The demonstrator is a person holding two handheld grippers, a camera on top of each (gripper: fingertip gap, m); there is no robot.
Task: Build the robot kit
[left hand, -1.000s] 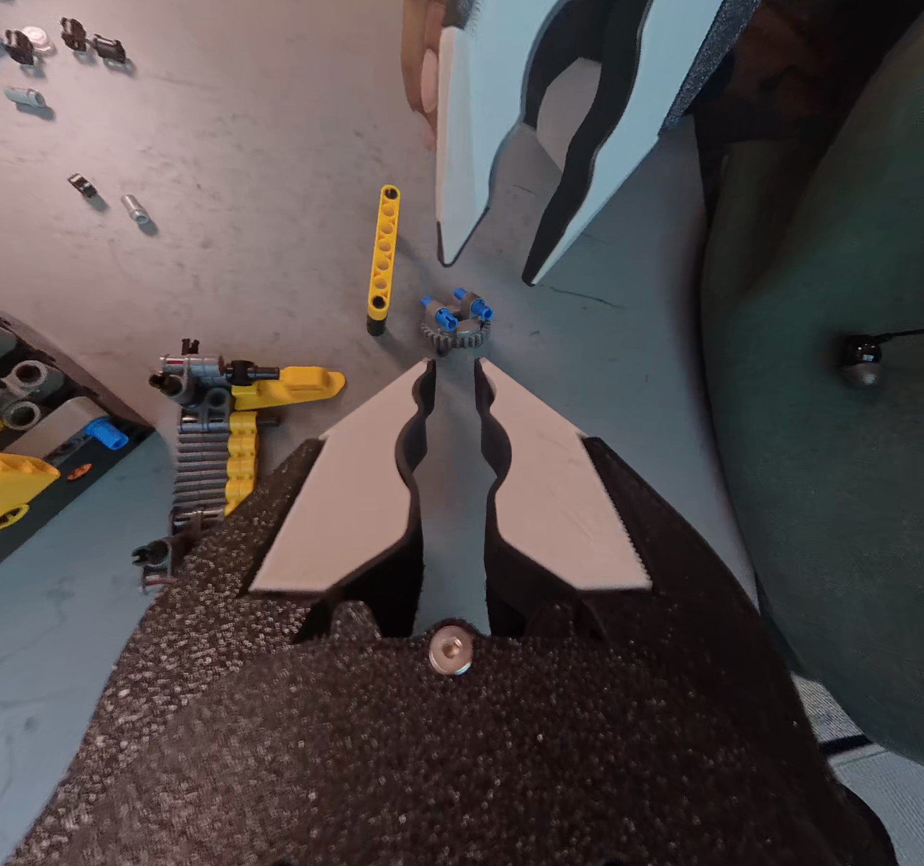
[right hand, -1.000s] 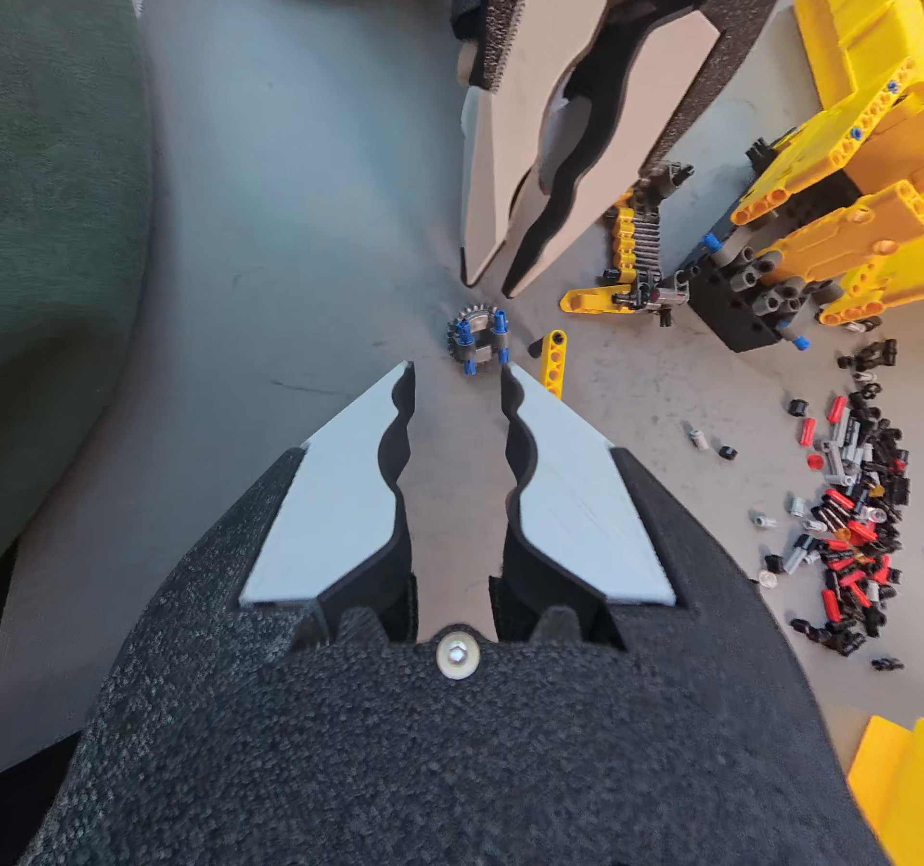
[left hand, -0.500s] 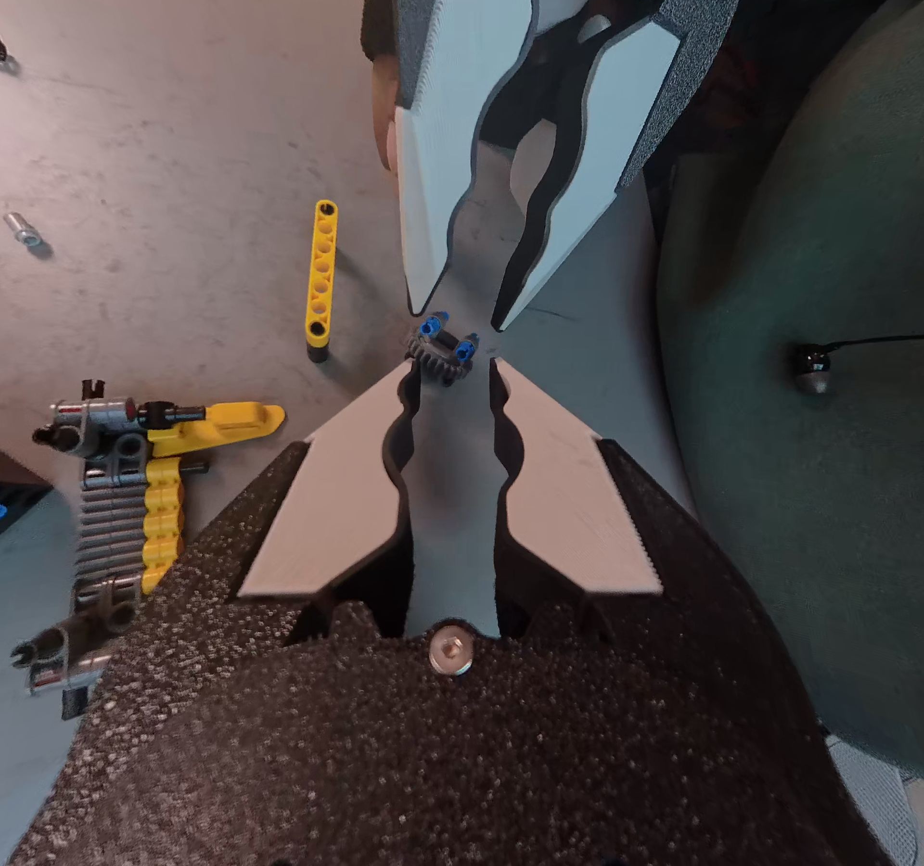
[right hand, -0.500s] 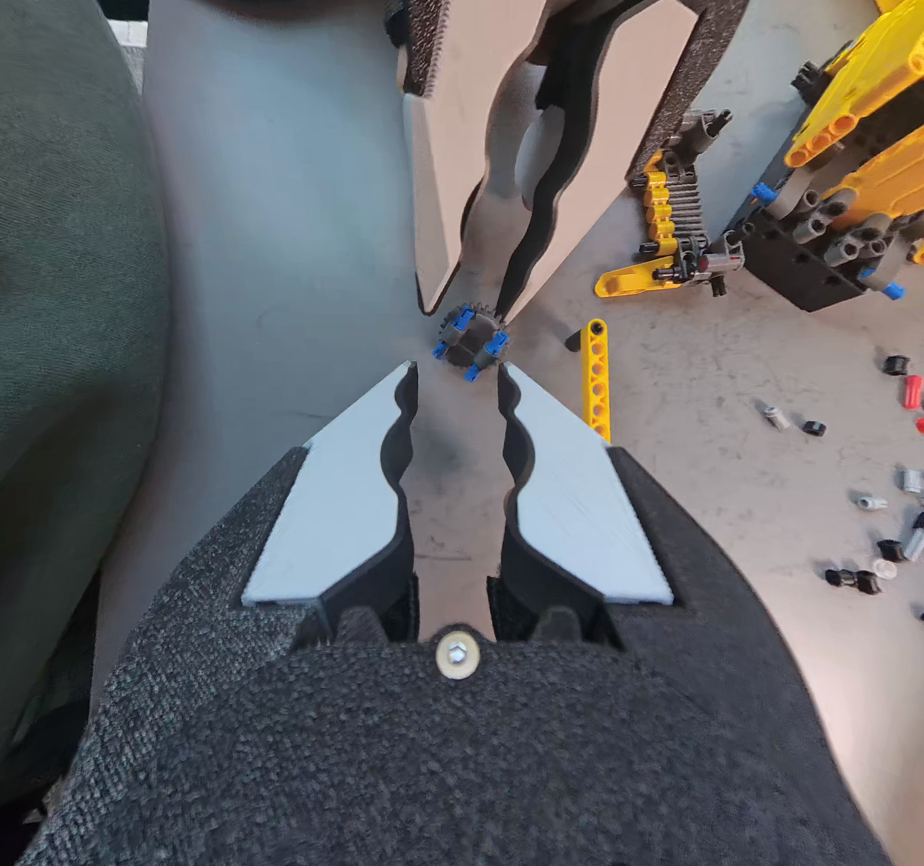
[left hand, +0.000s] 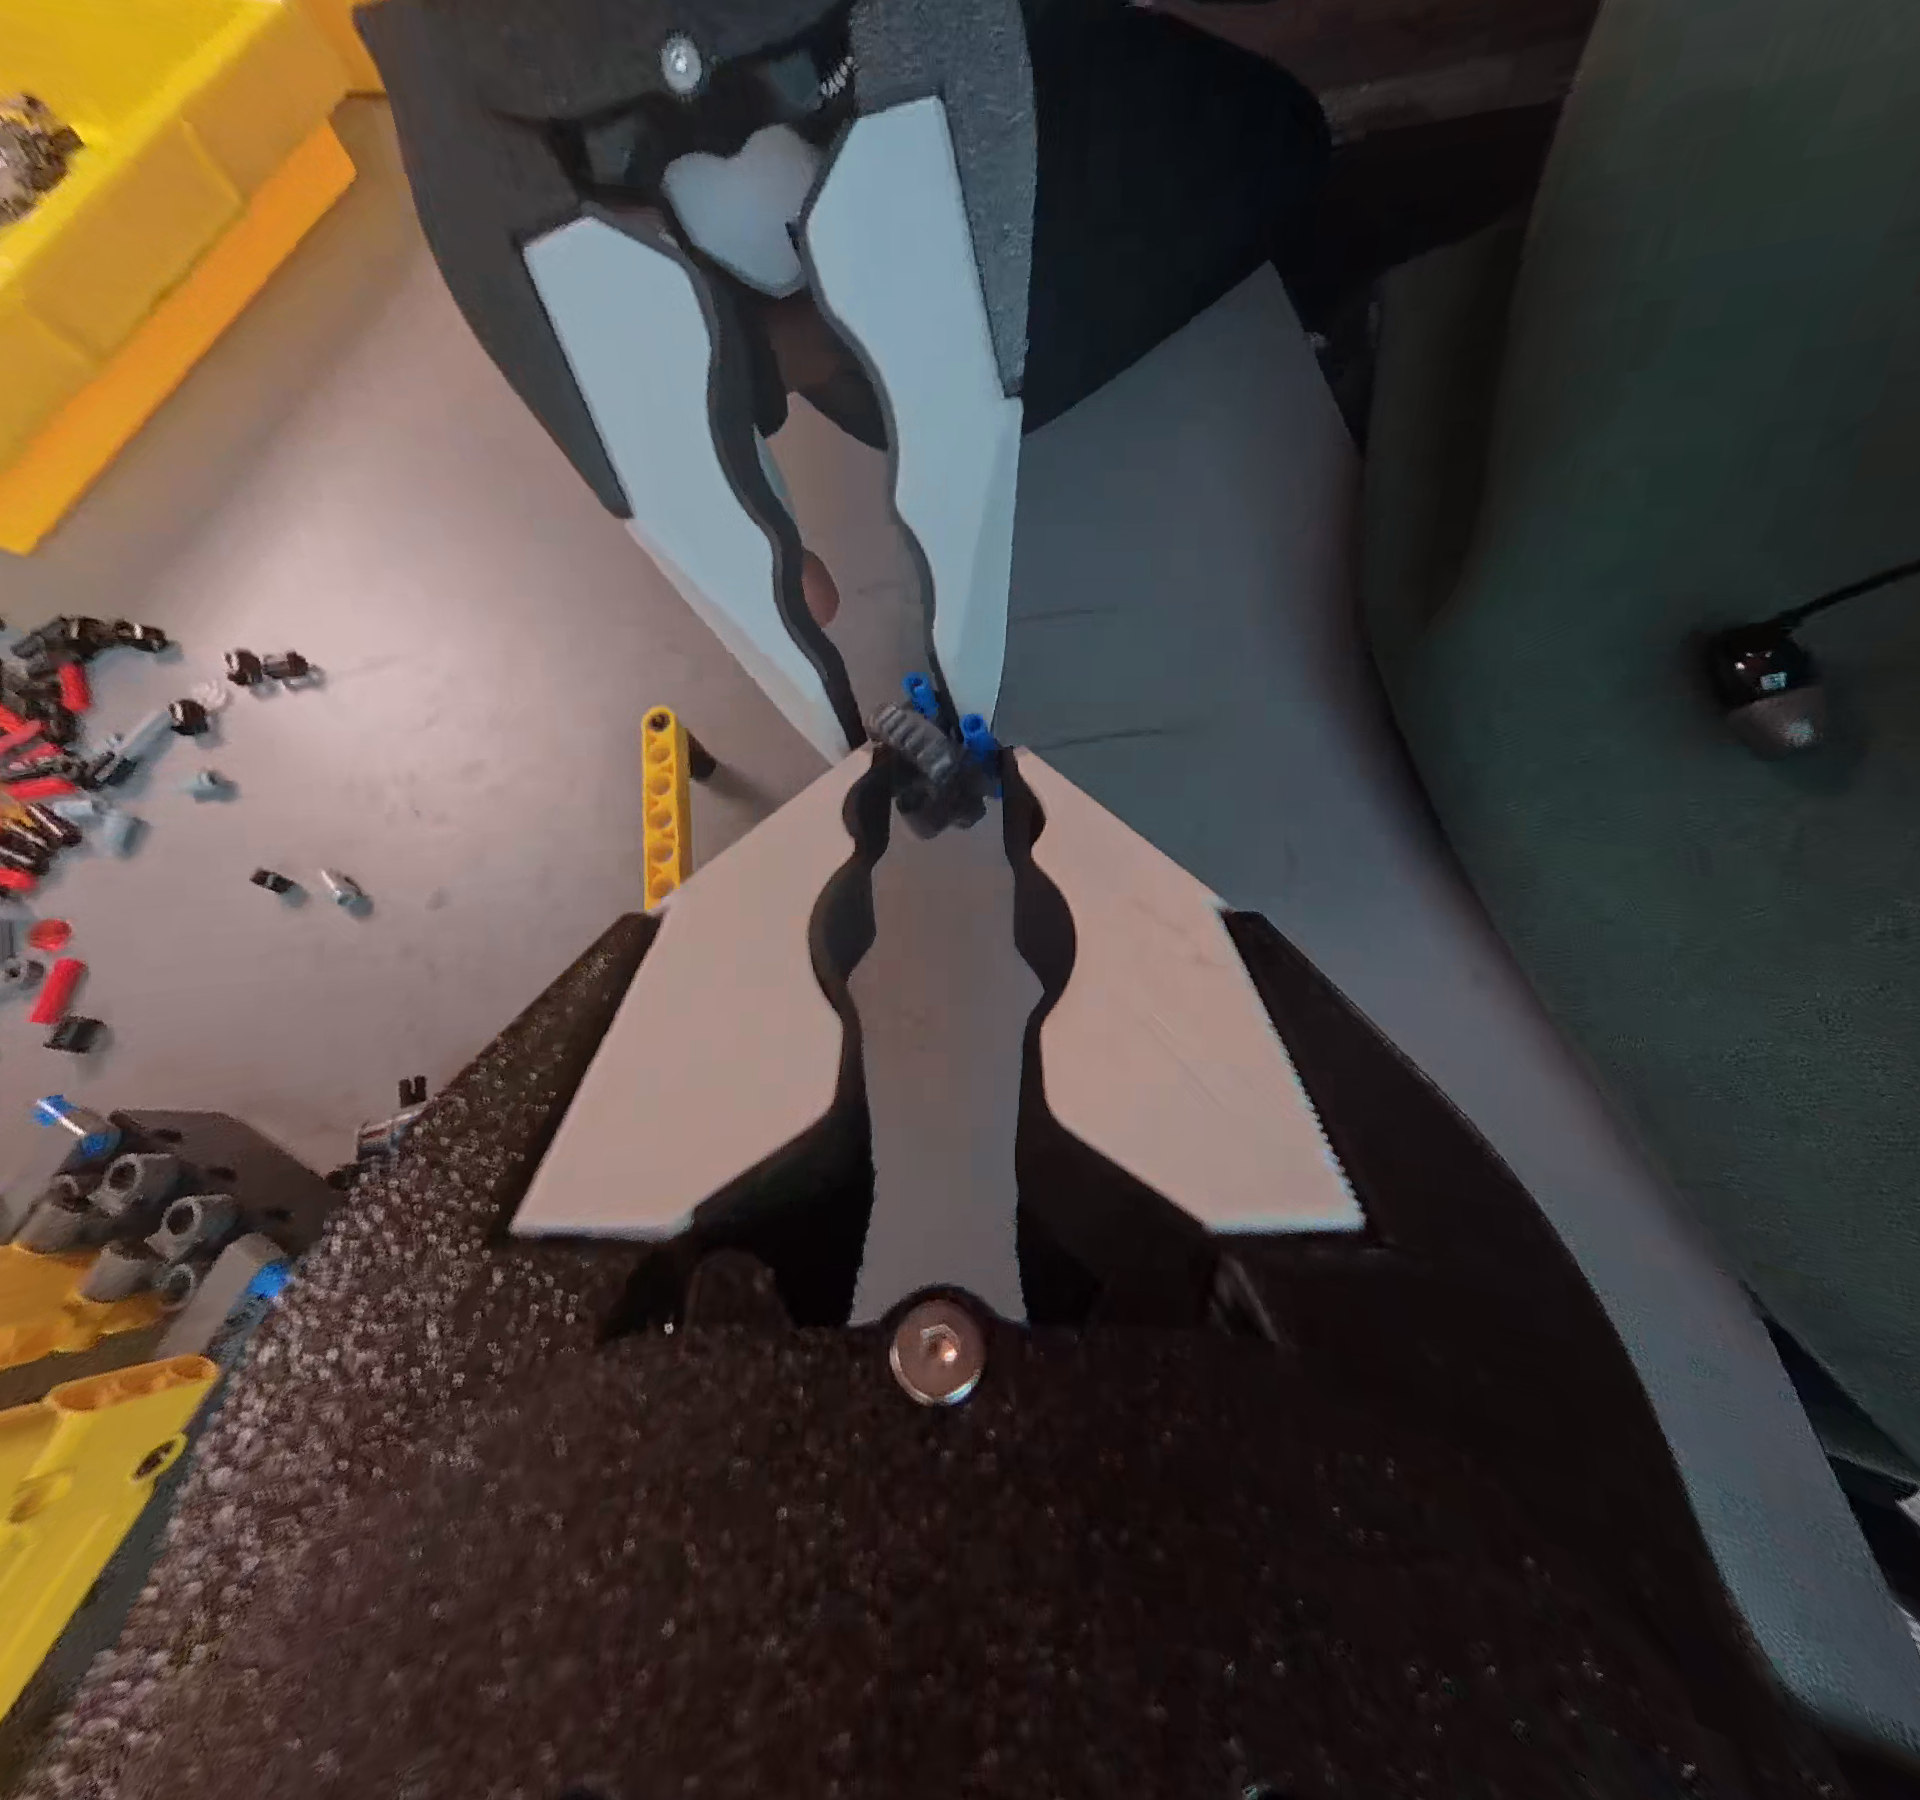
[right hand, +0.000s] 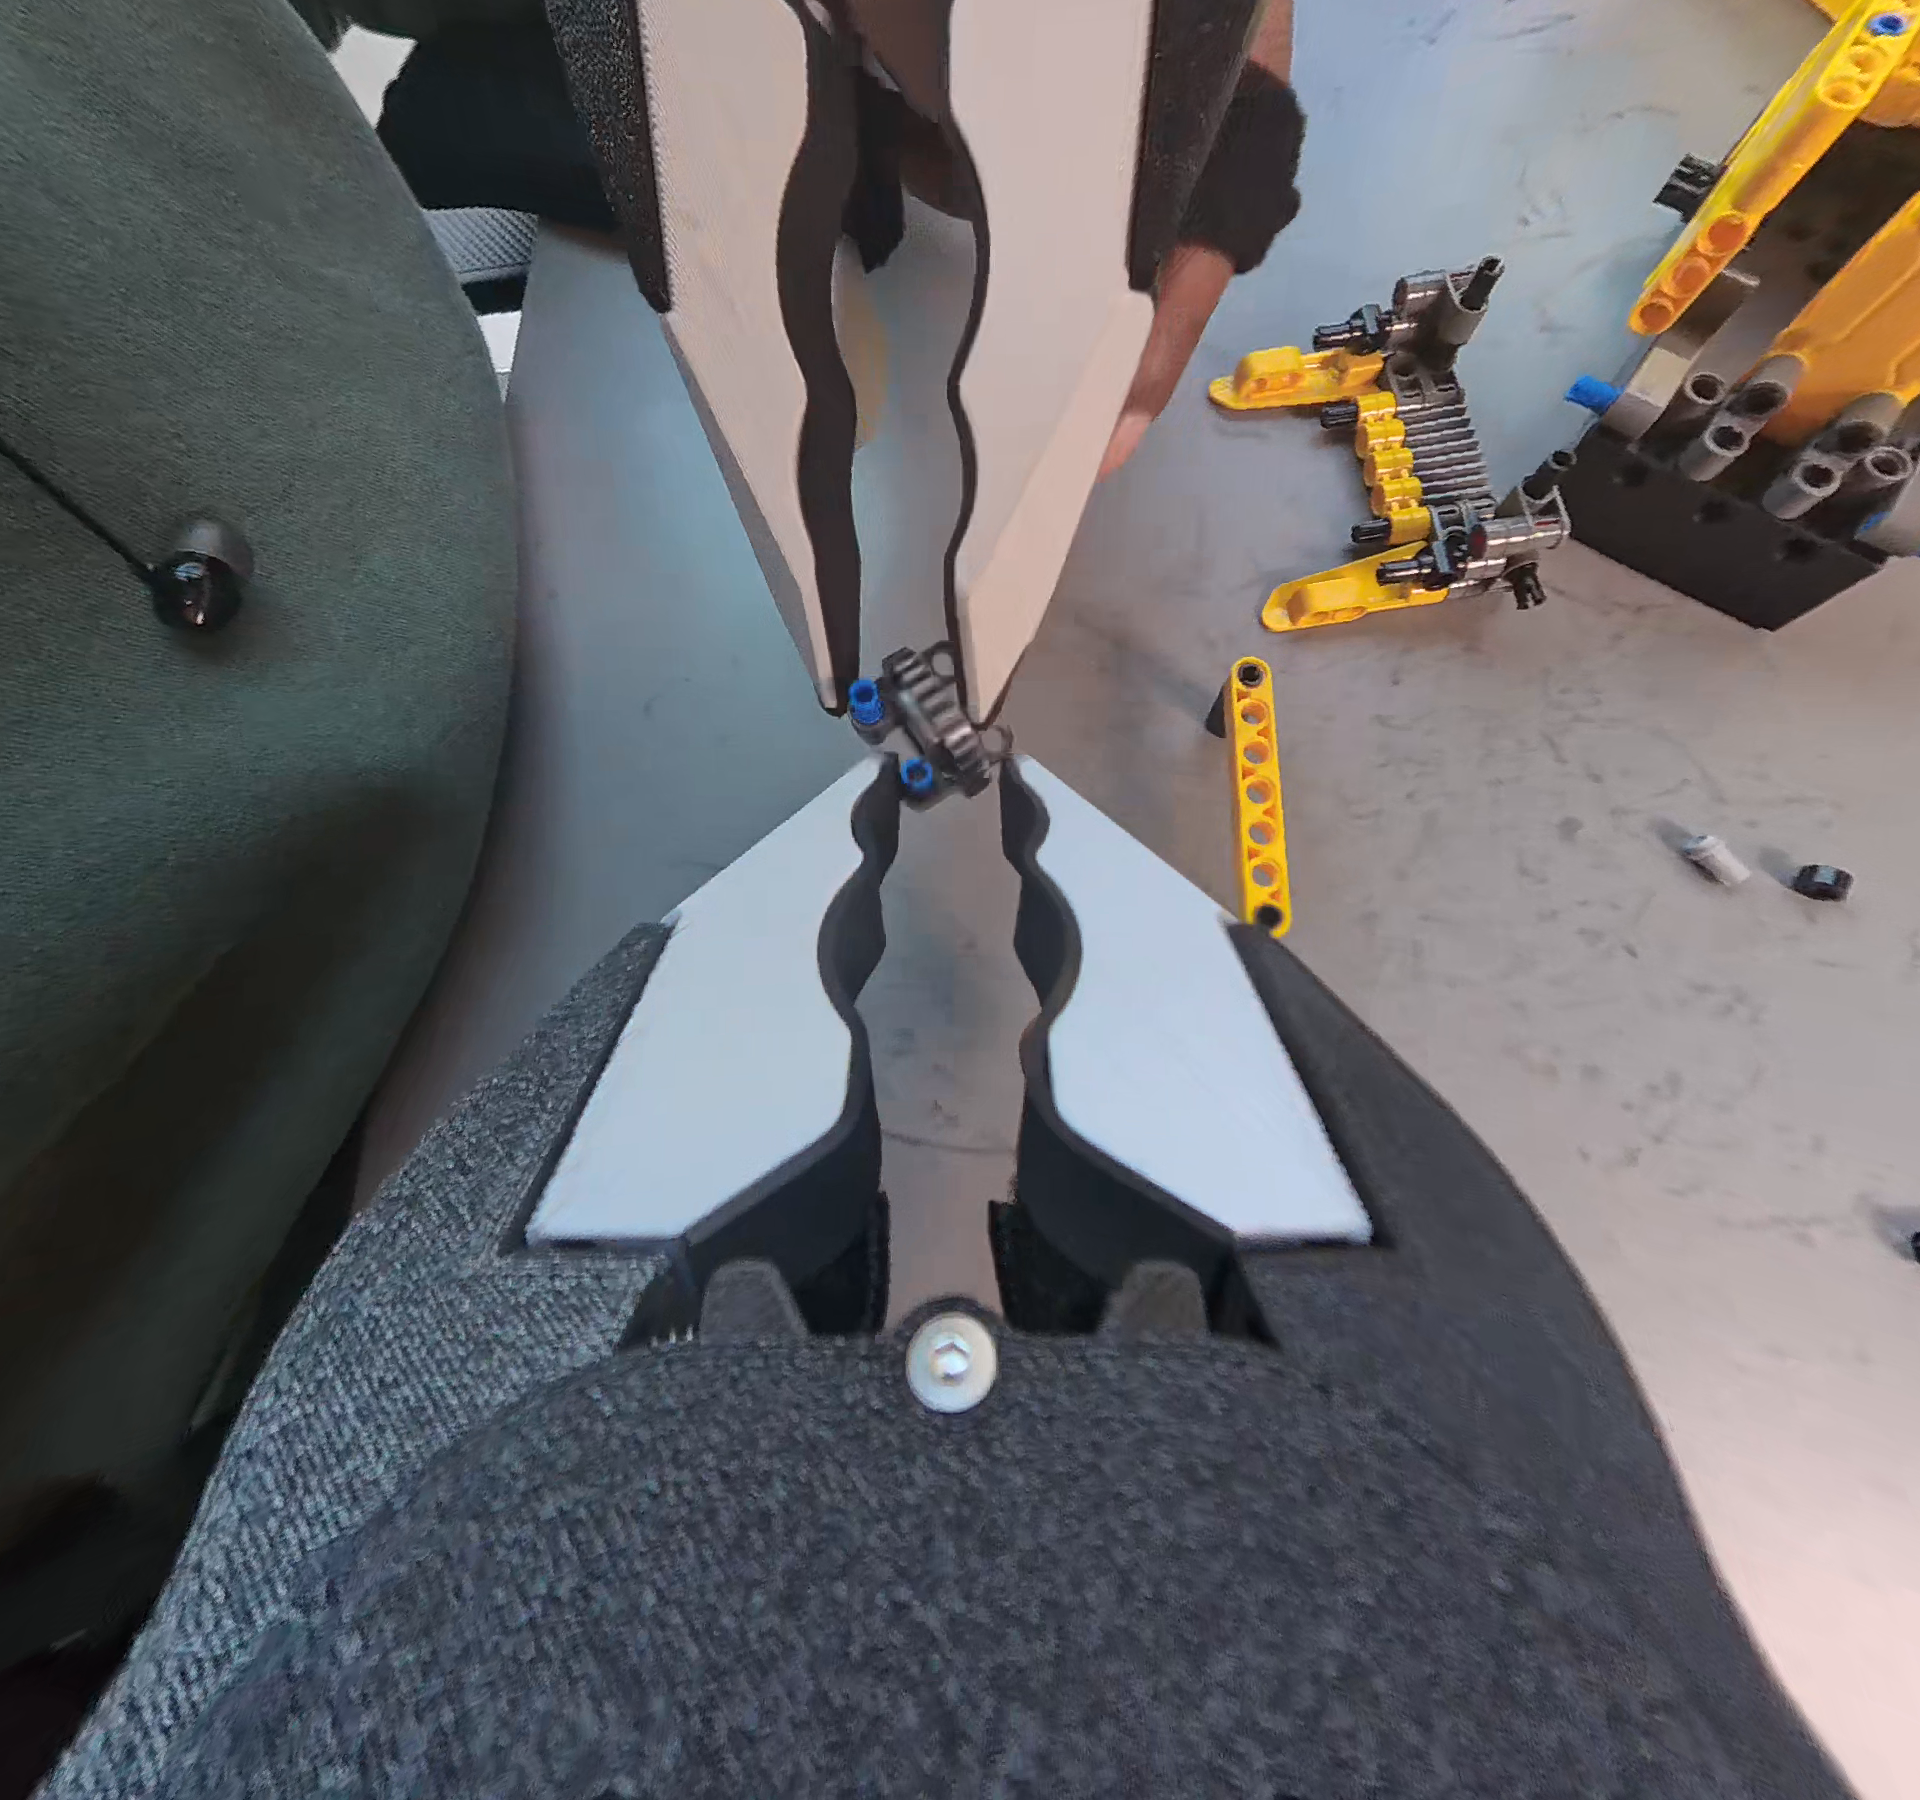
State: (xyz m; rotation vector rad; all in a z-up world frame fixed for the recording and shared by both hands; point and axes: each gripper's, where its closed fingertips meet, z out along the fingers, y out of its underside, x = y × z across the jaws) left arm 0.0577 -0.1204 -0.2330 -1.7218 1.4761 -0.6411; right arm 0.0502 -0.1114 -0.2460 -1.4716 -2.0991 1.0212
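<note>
L wrist view: my left gripper (left hand: 940, 763) has its jaws down to a narrow gap. The gear (left hand: 920, 748), dark w/ blue pins, sits right between the tips. It's tipped on edge, not flat on the table (left hand: 416, 555), so something is pinching it. My right gripper (left hand: 920, 722) comes in from straight ahead, tips nose to nose w/ mine, also nearly closed round the same gear. Can't tell which pair really bears it. A beam (left hand: 665, 805), yellow, lies just left of my tips. Loose pins (left hand: 42, 774) are scattered far left. The bin (left hand: 156, 223), yellow, is far ahead-left, w/ a grey clump inside, too blurred to name.

R wrist view: right gripper (right hand: 945, 774) shows a slim gap, w/ the gear (right hand: 930, 711) at and just past the tips, one blue pin between them. Left gripper (right hand: 904, 701) points at me from ahead, its tips straddling the gear's far side. Looks like a two-sided hold so the part stays tilted, but whether either pair clamps it I can't tell. The beam (right hand: 1257, 794) is just right of my jaws. A yellow-grey sub-build (right hand: 1413, 472) is further ahead-right, and a black-base model (right hand: 1714, 524) beyond that. No container in this view.
</note>
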